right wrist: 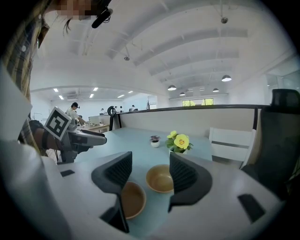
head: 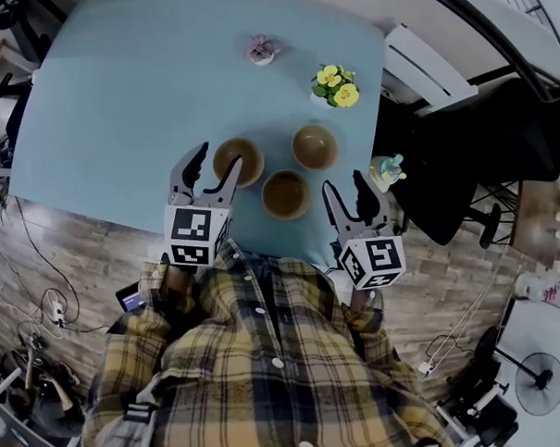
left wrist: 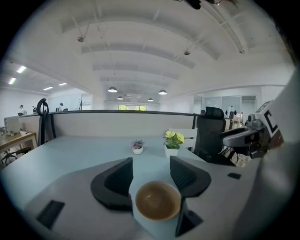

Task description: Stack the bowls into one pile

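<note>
Framing one bowl (left wrist: 157, 200), left gripper view

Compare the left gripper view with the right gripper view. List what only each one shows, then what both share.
Only the left gripper view: a single bowl lying just below its jaws, and a black office chair.

Only the right gripper view: two bowls, the near bowl partly behind one jaw and the far bowl beyond it, plus a plaid sleeve.

Both: the blue table, the yellow flower pot, the small purple plant, and jaws apart, gripping nothing.
</note>
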